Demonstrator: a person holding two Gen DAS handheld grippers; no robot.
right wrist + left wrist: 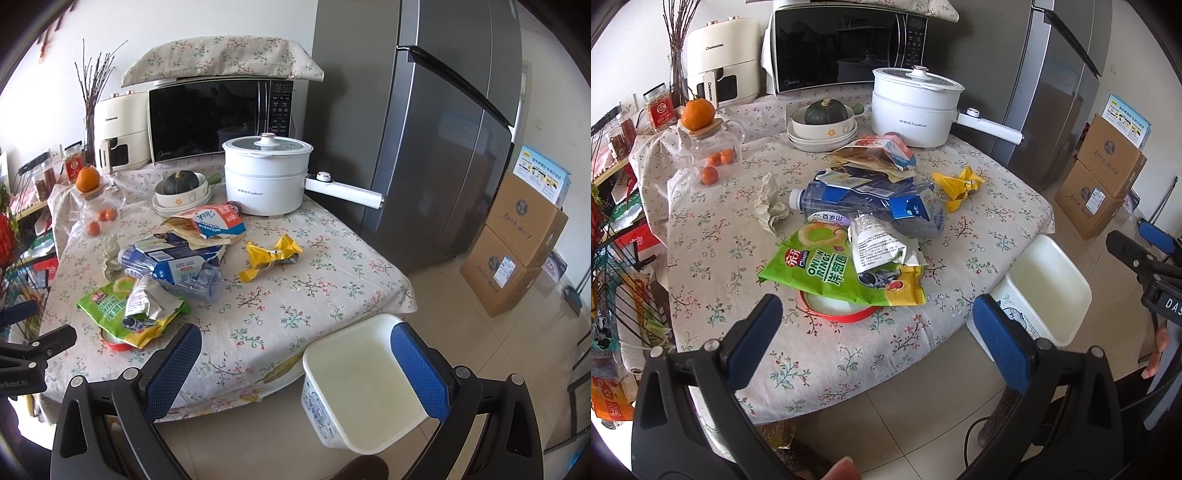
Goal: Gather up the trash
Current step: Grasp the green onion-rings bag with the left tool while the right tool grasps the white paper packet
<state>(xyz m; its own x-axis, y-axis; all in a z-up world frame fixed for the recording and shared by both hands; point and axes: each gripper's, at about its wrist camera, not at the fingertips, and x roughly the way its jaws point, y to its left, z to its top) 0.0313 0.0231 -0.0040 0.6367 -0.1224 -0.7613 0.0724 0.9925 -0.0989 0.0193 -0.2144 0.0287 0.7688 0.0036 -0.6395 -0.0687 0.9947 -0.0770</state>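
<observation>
Flowery cloth covers the table (820, 354), and both grippers hang in front of its near edge, above the tiled floor. Left gripper (877, 326) is wide open with nothing between its blue pads. Right gripper (295, 365) is wide open too, and it holds nothing.

I think no trash is picked up yet, so this looks like the very start of the job. White bin (354, 387) stands on the floor just beside the near corner of the table, and it looks empty inside.

Closest to the left gripper is the green snack bag (827, 273). It lies on top of a red-rimmed lid (836, 314). A white torn packet (879, 247) rests on the bag. Behind them lies a squashed plastic bottle (831, 203) with a blue carton (897, 199) across it. Crumpled paper (770, 205) sits to the left, and a yellow wrapper (956, 186) lies apart on the right. More torn bags (875, 155) are farther back, near the white pot (916, 103).

Next, I think a gripper should go down to the green bag, pinch one edge, and carry it over the bin.

Only the right view shows the whole bin and its open top. Only the left view shows the red lid well and the words on the green bag
</observation>
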